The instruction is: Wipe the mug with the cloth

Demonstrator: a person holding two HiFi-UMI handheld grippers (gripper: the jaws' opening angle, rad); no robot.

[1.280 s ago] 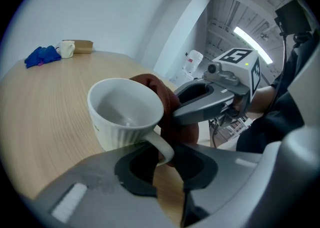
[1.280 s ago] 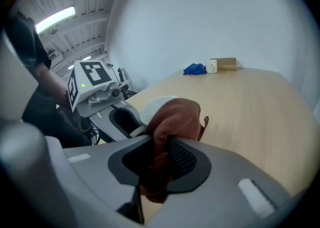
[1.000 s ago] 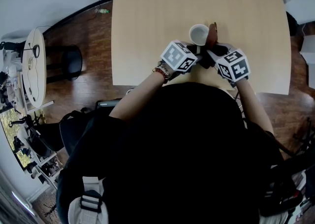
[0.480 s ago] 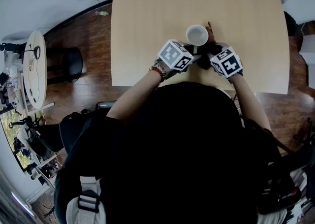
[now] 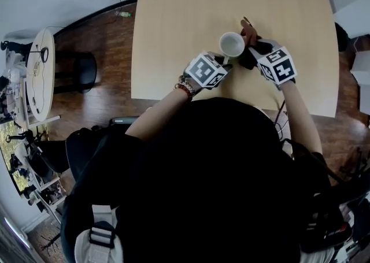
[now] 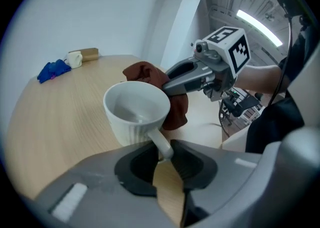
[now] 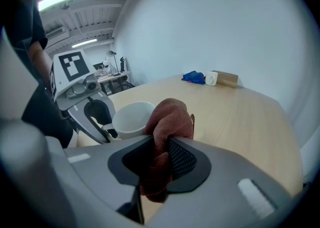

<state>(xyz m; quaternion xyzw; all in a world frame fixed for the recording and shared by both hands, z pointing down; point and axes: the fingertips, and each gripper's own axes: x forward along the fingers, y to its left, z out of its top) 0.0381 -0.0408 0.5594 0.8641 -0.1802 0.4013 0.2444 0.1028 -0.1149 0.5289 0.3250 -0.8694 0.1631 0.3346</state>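
Since a second ago the right hand-held gripper [image 5: 250, 48] has swung out toward the picture's right and a little farther up the desk [image 5: 185, 19] in the head view. Its marker cube now sits clear of the left one, where before the two nearly touched. The cloth [image 5: 250, 29] has gone with it and now shows as a brown bunch at the mug's right side. The mug [image 5: 232, 44] itself has hardly shifted, and the left hand-held gripper [image 5: 226, 59] has kept close to its place.

The left hand-held gripper's jaws have just closed a little further, and its own view shows them clamped on the mug's handle. The white mug stands upright on the desk, its mouth open to the camera and its handle pointing back into the jaws.

The right hand-held gripper is shut on the cloth, a fold of it pinched between the ribbed pads with a tail hanging below them. The rest bulges out ahead of the jaws and presses on the mug's outer wall at rim height, on the side away from the handle. The two grippers thus face each other across the mug (a blue bundle [image 6: 52, 70] lies well apart at the desk's far end).
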